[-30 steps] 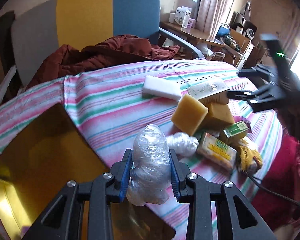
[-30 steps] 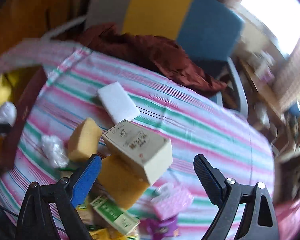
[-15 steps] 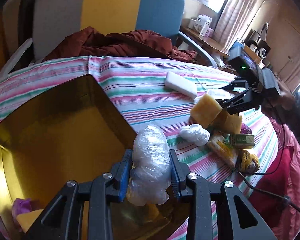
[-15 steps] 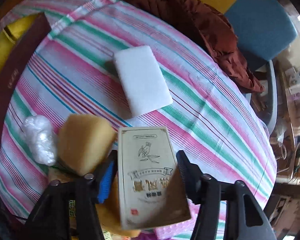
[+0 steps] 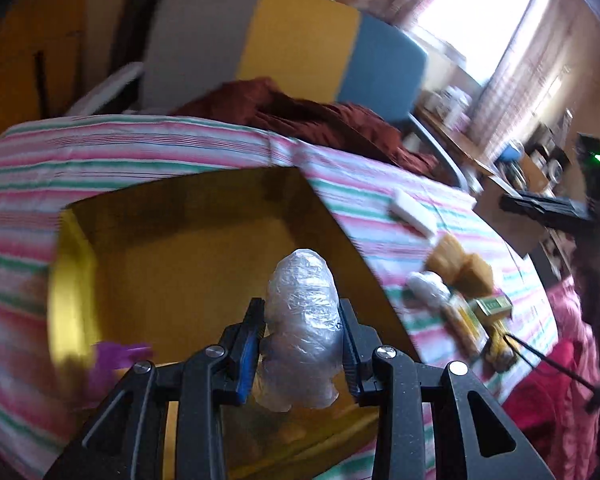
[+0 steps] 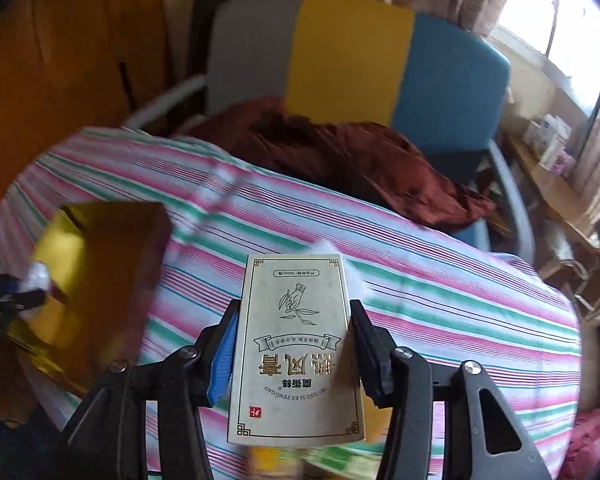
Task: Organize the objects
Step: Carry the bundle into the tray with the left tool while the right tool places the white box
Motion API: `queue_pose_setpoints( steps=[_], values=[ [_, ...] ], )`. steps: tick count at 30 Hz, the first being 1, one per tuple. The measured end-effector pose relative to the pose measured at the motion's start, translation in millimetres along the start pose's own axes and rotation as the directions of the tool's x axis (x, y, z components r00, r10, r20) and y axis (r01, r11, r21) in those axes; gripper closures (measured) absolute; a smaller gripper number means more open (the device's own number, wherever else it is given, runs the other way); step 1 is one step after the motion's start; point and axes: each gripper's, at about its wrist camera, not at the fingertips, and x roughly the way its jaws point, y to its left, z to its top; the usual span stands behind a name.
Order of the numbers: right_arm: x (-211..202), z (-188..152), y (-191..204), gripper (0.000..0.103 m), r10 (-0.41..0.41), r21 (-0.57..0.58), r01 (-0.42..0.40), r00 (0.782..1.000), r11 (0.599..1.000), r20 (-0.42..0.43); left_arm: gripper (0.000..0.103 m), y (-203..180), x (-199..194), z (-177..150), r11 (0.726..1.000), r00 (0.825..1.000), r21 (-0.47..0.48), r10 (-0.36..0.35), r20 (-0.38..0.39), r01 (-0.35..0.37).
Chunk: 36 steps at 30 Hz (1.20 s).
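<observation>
In the left wrist view, an open gold-lined box (image 5: 204,248) fills the middle and left of the frame, sitting on a table under a pink, green and white striped cloth (image 5: 100,152). Inside the box, at the lower left, lies a blurred purple item (image 5: 116,356); the rest of its contents cannot be made out. The left gripper (image 5: 300,344) enters from the bottom centre, angled downward, with its jaws clamped on a wad of clear plastic wrap (image 5: 302,328), which hangs over the box's near right part.

At the right of this view, loose things lie on the cloth: a white block (image 5: 414,214), 2 tan sponges (image 5: 460,266), a second plastic wad (image 5: 428,286), and a small green carton (image 5: 494,306). The right gripper shows dark and blurred at the upper right edge.

In the right wrist view, the right gripper (image 6: 294,344) rises from the bottom centre, pointing down toward the table. Its jaws have just been closing and now press both sides of a cream printed carton (image 6: 296,344), held lifted above the cloth. The box (image 6: 96,264) appears at the left of this frame, with the left gripper (image 6: 8,300) and its plastic wad at the left edge. Behind the table stands a grey, yellow and blue chair (image 6: 352,52) with a rust-red garment (image 6: 340,156) draped on its seat.
</observation>
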Motion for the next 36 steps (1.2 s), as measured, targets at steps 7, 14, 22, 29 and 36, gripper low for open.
queue_pose_setpoints(
  steps=[7, 14, 22, 29, 36],
  values=[
    [45.3, 17.4, 104.3, 0.051, 0.197, -0.011, -0.197, 0.980, 0.980, -0.023, 0.067, 60.5, -29.1, 3.6, 0.990, 0.991, -0.091, 0.116, 0.068, -0.110],
    [96.5, 40.9, 187.2, 0.051, 0.275, 0.037, -0.273, 0.959, 0.961, -0.066, 0.064, 92.5, -21.6, 7.6, 0.982, 0.984, -0.103, 0.167, 0.056, -0.160],
    [109.2, 52.8, 232.1, 0.015, 0.392, 0.091, -0.388, 0.919, 0.917, -0.030, 0.023, 109.2, -37.4, -23.0, 0.961, 0.975, -0.199, 0.209, 0.074, -0.191],
    [88.5, 17.3, 231.7, 0.015, 0.305, 0.046, -0.305, 0.952, 0.951, -0.010, 0.023, 110.8, -49.5, -47.8, 0.951, 0.969, -0.230, 0.232, 0.080, -0.208],
    [53.5, -24.1, 231.3, 0.015, 0.154, -0.015, -0.154, 0.985, 0.988, 0.070, 0.017, 91.3, -52.9, -59.0, 0.955, 0.967, -0.207, 0.237, 0.092, -0.214]
  ],
)
